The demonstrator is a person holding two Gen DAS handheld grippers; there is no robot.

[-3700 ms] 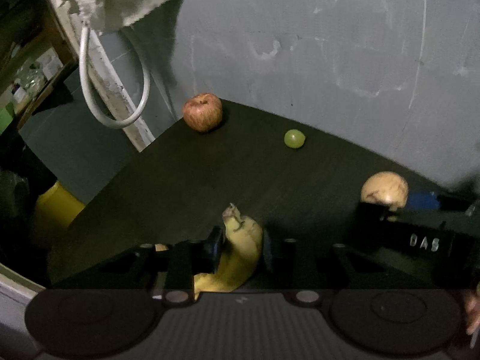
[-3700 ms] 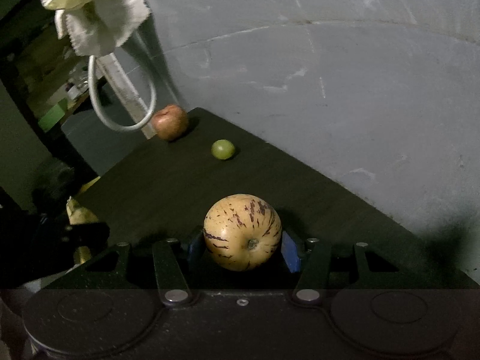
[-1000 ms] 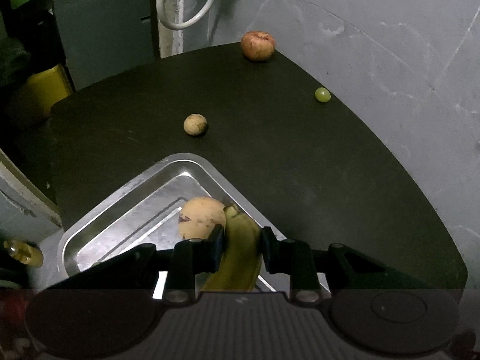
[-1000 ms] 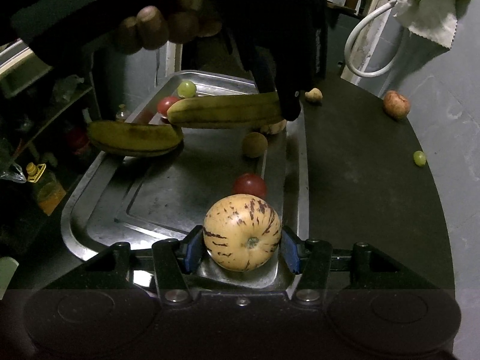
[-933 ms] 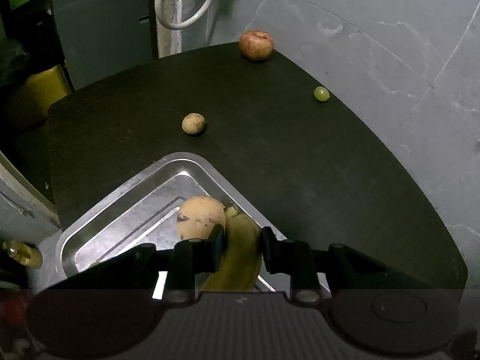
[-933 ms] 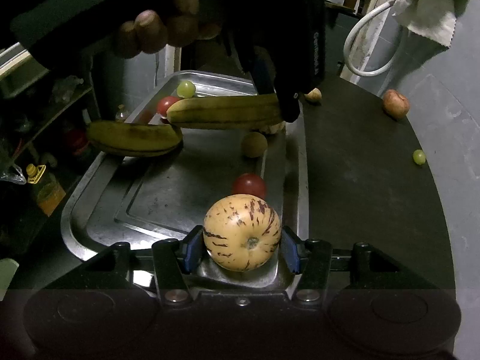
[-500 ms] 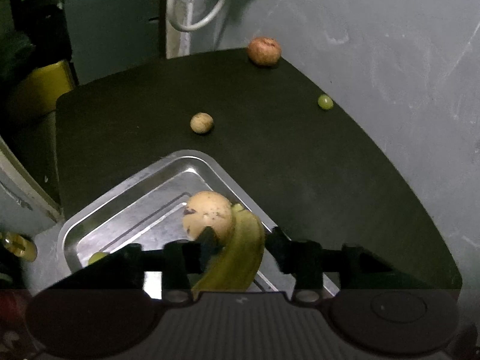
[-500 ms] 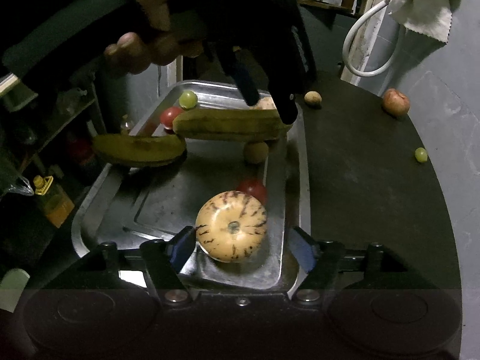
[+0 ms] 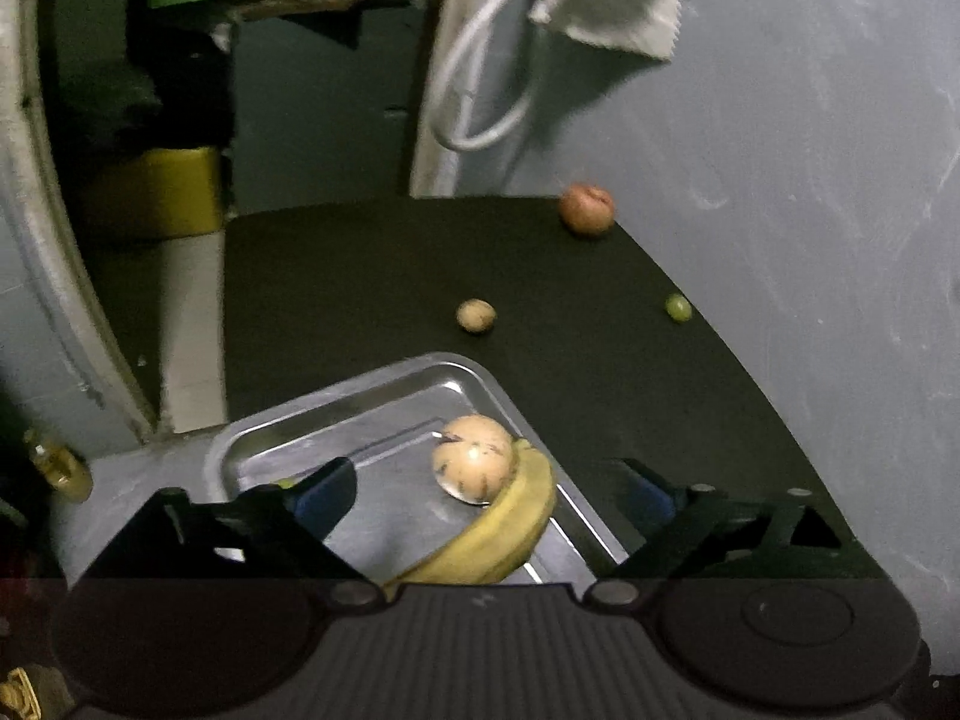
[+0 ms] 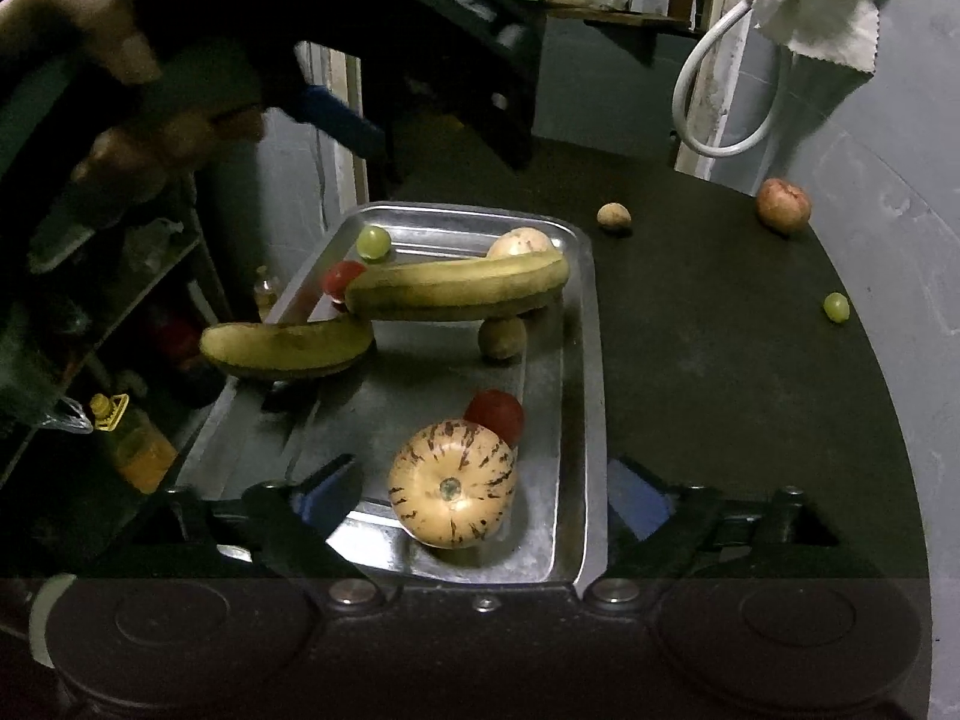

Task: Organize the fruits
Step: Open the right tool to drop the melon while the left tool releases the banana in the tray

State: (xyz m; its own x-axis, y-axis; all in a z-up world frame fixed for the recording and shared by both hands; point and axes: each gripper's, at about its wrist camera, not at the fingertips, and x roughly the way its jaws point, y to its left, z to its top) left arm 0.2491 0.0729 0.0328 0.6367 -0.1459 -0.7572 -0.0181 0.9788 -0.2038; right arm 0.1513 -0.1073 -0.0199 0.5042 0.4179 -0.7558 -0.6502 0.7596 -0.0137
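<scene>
Both grippers have released since the earlier frames: the left gripper (image 9: pixel 489 495) no longer clamps the banana (image 9: pixel 504 525), and the right gripper (image 10: pixel 480 495) has let go of the melon (image 10: pixel 451 483). Left fingers (image 9: pixel 321 492) stand wide apart with the banana lying loose between them in the tray (image 9: pixel 336 405), its tip touching a round tan fruit (image 9: pixel 474 459) at 12 o'clock of it. Right fingers (image 10: pixel 327 492) are likewise spread wide, touching nothing; the striped melon sits in the tray's near end, between them but clear of both. A tomato (image 10: pixel 495 414) touches the melon at 1 o'clock. Right wrist view also shows a second banana (image 10: pixel 285 348) lying over the tray's 9 o'clock rim, a small brown fruit (image 10: pixel 503 339) under the first banana's far end, another tomato (image 10: pixel 342 279) and a grape (image 10: pixel 373 241) near the tray's 11 o'clock corner. Left gripper body and the hand (image 10: pixel 120 120) holding it hang above the tray at 10 o'clock, blurred. On the counter (image 10: pixel 720 390), outside the tray: a small tan fruit (image 10: pixel 614 217) just beyond the tray's 1 o'clock corner, an apple (image 10: pixel 783 205) at the far edge by the wall, and a second grape (image 10: pixel 836 306) at 3 o'clock, well apart from the tray. A white hose (image 10: pixel 714 96) and cloth (image 10: pixel 822 12) hang behind the counter.
</scene>
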